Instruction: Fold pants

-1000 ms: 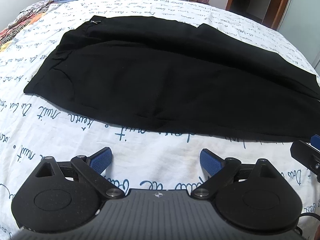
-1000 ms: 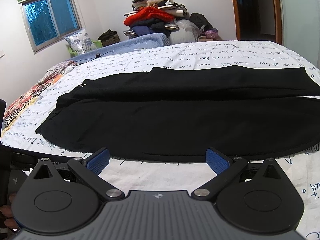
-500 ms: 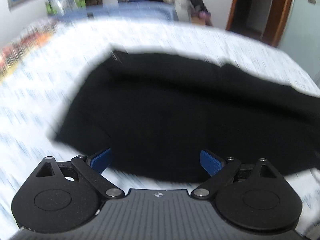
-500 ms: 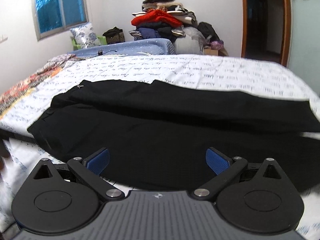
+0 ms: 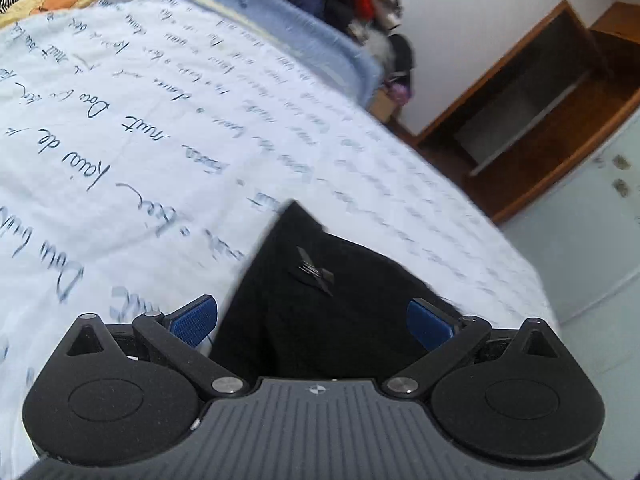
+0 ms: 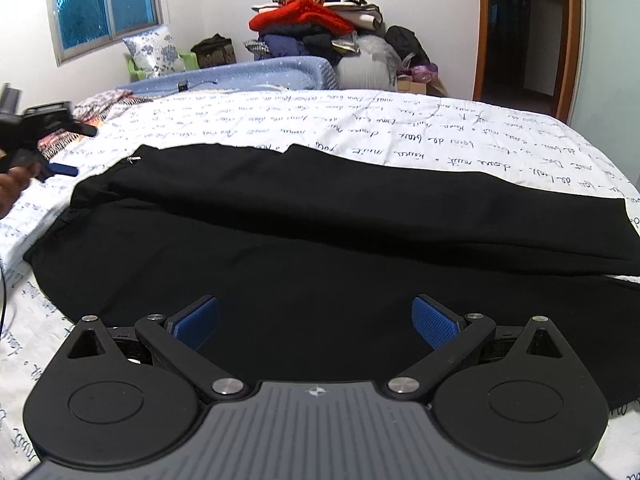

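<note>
The black pants [image 6: 320,232] lay spread flat across the bed [image 6: 400,124], filling the middle of the right wrist frame from left edge to right edge. Their two legs ran toward the right of that frame, the farther one ending in a straight hem at the right edge. A small metal clasp [image 6: 134,159] showed at the waist corner in the upper left of the garment. The bed carried a white sheet printed with dark handwriting.

The right gripper [image 6: 316,322] hovered over the near edge of the pants at the bottom centre of its frame. Its jaws stood wide apart with only black cloth visible between the blue pads [image 6: 434,322]; nothing was gripped.

The left gripper [image 5: 312,322] was over the waist corner of the pants [image 5: 320,300], which pointed up toward the middle of the left wrist frame. Its jaws were likewise spread wide and held nothing. The clasp [image 5: 314,270] lay just above the gap between them. The left pad [image 5: 194,318] sat over the white sheet [image 5: 140,120], beside the edge of the cloth. That frame was tilted and partly blurred.

In the right wrist frame the left gripper [image 6: 56,168] appeared at the left edge, held by a hand [image 6: 12,188]. A pile of clothes [image 6: 316,28] stood against the far wall, upper centre, and a window [image 6: 106,4] occupied the upper left.
</note>
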Motion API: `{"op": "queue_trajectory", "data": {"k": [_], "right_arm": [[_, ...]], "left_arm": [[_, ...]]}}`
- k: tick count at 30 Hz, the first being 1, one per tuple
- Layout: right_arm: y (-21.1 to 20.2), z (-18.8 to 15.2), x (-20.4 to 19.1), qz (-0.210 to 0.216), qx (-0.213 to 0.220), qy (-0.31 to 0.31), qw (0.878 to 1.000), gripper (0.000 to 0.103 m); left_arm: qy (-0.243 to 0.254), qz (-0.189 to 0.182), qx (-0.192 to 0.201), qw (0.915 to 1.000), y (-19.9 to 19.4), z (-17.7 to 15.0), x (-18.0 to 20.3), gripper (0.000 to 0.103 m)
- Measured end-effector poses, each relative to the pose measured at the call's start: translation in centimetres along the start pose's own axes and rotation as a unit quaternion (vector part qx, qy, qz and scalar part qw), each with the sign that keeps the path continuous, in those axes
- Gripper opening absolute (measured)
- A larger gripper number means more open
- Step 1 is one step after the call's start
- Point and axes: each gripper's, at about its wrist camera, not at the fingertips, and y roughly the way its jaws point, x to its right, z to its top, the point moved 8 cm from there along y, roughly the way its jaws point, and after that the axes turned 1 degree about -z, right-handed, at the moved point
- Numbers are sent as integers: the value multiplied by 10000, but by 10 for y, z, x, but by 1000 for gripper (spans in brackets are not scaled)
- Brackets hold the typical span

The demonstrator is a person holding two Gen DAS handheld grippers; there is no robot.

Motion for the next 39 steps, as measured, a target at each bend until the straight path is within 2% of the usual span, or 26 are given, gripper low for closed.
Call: {"op": "queue_trajectory", "data": {"k": [5, 8, 13, 18, 19, 21, 22, 23, 25, 28, 30, 31, 33, 36, 39], "right_arm": [[11, 1, 1, -33, -119, 85, 9999, 103], [16, 3, 1, 14, -177, 186, 9997, 103], [26, 9, -5, 8, -228, 43, 9997, 103], [31, 13, -13, 99, -245, -58, 9996, 103], [31, 13, -15, 120, -245, -87, 9996, 103], [32, 15, -17, 134, -246, -161, 9995, 103], [33, 16, -18, 144, -244, -195, 9994, 103], [34, 18, -19, 155, -237, -232, 9993, 103], [38, 23, -19, 202, -202, -277, 9992, 103], [40, 35, -22, 619, -45, -212, 9978, 103], [34, 50, -27, 1262, 467, -267, 9905, 103], [30, 57, -29, 1518, 738, -426, 9847, 103], [28, 77, -33, 1941, 1069, -1033, 9696, 103], [50, 109, -28, 2355, 706, -1523, 9573, 103], [92, 145, -16, 2462, 255, -1672, 9543, 103]], "left_arm": [[-23, 186, -144, 9997, 44, 21, -27, 101], [67, -106, -237, 9996, 54, 23, -19, 101], [-113, -901, -407, 9950, 69, 25, 4, 100], [-150, -1030, -459, 9935, 87, 29, 8, 100], [-113, -972, -506, 9939, 91, 30, 9, 95], [-14, -680, -555, 9961, 96, 33, 7, 72], [108, -450, -599, 9971, 97, 34, 6, 46], [223, -176, -658, 9974, 99, 34, 4, 14], [295, -58, -717, 9970, 99, 33, 0, 13], [993, 51, -323, 9945, 87, 31, 14, 8], [1629, 22, 186, 9865, 68, 30, 34, 7], [1849, -105, 410, 9819, 57, 29, 43, 7], [2236, -425, 864, 9699, 28, 29, 63, 7], [2474, -876, 1327, 9558, -7, 28, 86, 7], [2521, -1238, 1610, 9462, -33, 28, 101, 7]]}}
